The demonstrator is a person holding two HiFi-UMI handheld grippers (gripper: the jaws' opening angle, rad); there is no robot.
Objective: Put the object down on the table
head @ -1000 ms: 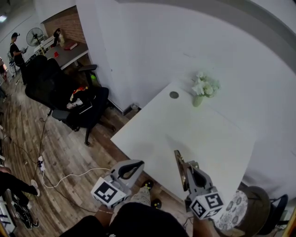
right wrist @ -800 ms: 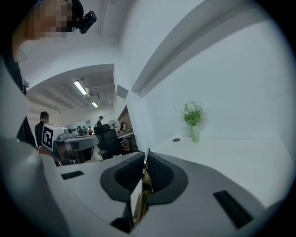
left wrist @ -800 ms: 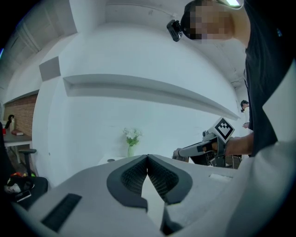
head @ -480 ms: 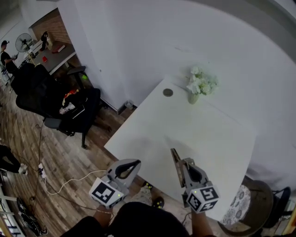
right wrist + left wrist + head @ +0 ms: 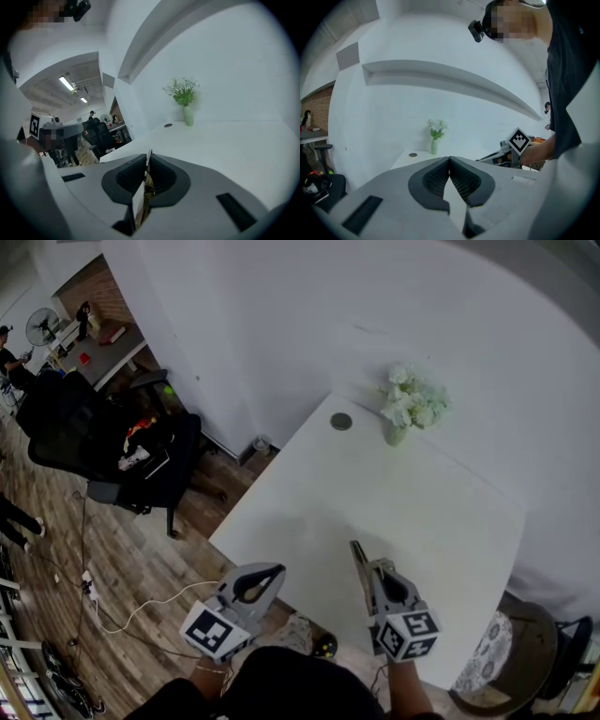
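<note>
Right gripper view: the thin, flat brownish object (image 5: 146, 180) stands edge-on between the pads of the right tool (image 5: 147, 161), which is clamped on it. It pokes forward past the tips, likely held upright that way so that it can be lowered flat side or edge first. In the head view it hangs above the near edge of the white table (image 5: 441, 521), not yet resting on it. The left tool (image 5: 449, 161) hangs off the near-left edge over the wooden floor (image 5: 141, 559), its jaws together on nothing, out of the way. A pale green vase of white flowers (image 5: 410, 409) and a small grey round disc (image 5: 341, 422) sit along the far edge, well apart from the object. The surface ahead looks free for setting it down.
</note>
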